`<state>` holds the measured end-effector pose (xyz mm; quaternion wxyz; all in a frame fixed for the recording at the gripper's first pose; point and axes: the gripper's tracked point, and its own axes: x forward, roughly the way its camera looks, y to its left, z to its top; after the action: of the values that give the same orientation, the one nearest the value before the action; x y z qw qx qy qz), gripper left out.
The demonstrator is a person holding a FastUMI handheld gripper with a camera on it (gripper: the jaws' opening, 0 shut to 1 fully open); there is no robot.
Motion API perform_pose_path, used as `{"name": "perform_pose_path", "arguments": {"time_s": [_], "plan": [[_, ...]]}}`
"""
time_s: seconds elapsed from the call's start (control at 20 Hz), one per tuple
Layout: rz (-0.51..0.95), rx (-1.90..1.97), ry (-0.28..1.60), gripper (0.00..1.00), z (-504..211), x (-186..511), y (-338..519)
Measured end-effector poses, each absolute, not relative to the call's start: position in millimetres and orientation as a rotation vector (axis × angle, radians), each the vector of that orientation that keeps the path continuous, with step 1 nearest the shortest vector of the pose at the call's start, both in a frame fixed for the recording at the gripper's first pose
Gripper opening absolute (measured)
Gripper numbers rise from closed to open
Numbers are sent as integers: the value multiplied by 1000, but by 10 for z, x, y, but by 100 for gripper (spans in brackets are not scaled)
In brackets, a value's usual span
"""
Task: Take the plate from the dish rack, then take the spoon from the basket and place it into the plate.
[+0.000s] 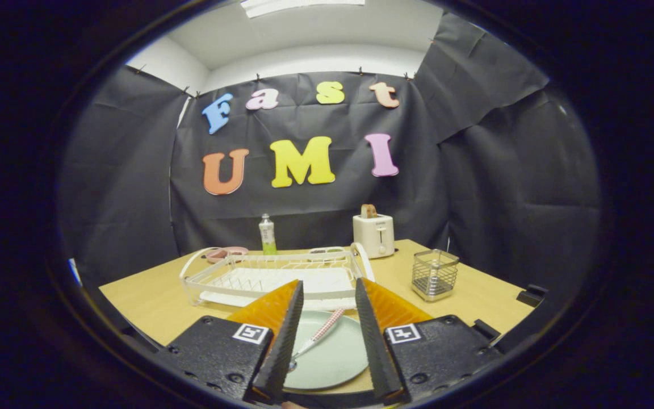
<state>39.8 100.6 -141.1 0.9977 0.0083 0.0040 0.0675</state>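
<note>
One pale green plate (pixel 335 358) lies flat on the wooden table (pixel 151 301), and one spoon (pixel 317 336) with a checked handle rests on it, bowl end toward the near rim. Both sit between the fingers of the gripper (pixel 328 295), which stand parted and grip nothing, raised above the plate. Just beyond them is one white dish rack (pixel 270 275). Farther off stand one wire basket (pixel 434 274), one white toaster (pixel 373 234) and one bottle (pixel 267 234).
</note>
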Motion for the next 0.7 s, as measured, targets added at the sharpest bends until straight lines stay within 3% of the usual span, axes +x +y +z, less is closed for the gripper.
{"name": "perform_pose_path", "arguments": {"time_s": [0.15,0.3,0.35,0.7], "plan": [[139,16,33,83,-1306,325,874],[219,45,47,87,-1134,145,931],[203,49,54,100,-1038,85,855],[86,49,7,100,-502,-311,445]]}}
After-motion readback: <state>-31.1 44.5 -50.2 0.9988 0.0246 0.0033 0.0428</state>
